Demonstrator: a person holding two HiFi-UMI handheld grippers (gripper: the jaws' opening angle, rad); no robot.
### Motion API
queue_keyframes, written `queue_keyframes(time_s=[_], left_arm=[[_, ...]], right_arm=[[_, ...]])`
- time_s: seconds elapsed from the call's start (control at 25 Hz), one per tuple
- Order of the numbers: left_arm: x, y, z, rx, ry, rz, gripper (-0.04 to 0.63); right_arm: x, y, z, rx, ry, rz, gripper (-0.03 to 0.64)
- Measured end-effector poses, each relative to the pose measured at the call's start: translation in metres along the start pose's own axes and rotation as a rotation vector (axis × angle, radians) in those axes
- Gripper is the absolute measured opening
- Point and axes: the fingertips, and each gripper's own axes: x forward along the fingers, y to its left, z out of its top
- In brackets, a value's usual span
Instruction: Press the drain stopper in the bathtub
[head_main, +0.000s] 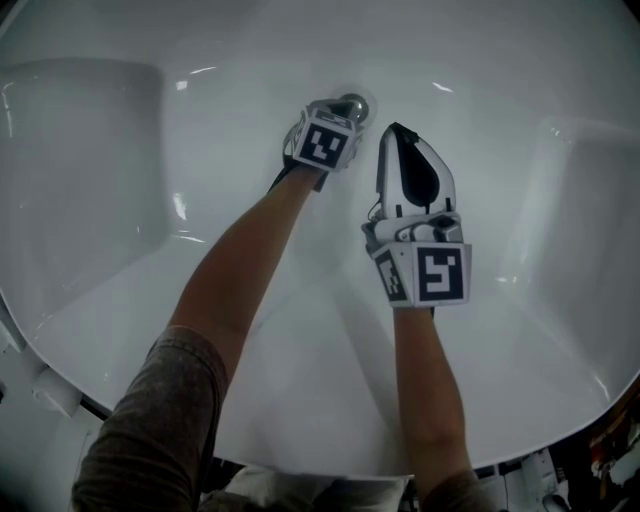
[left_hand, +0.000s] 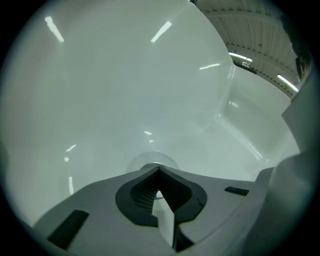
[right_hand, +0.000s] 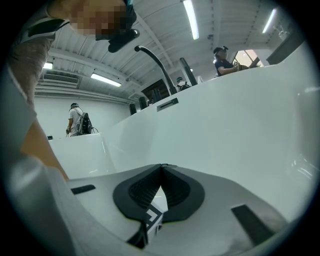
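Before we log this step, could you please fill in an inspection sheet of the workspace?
Surface: white bathtub, glossy.
Job's things: chrome drain stopper at the tub bottom.
Clutter: nothing seen.
Grippers: left tongs shut, tips at the stopper, contact unclear; right tongs shut, empty, held beside.
Cables: nothing seen.
Surroundings: black faucet on the rim, people standing beyond it.

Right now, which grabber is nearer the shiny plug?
The left gripper: its tips are right at the drain stopper, while the right gripper sits off to the side.
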Motion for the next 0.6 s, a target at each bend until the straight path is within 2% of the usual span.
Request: queue_keyframes(time_s=[0.12, 0.32, 0.6], left_arm=[[0.014, 0.000, -0.008, -0.009, 0.059, 0.011, 0.003], [0.022, 0.008, -0.019, -0.031, 0.102, 0.018, 0.003], [0.029, 0.009, -0.020, 0.000, 0.111, 0.034, 0.003]], right_arm=[[0.002, -0.005, 0.002, 0.001, 0.003, 0.004, -0.002], [0.002, -0.004, 0.001, 0.009, 0.003, 0.002, -0.002], [0.005, -0.012, -0.003, 0.023, 0.009, -0.006, -0.002]])
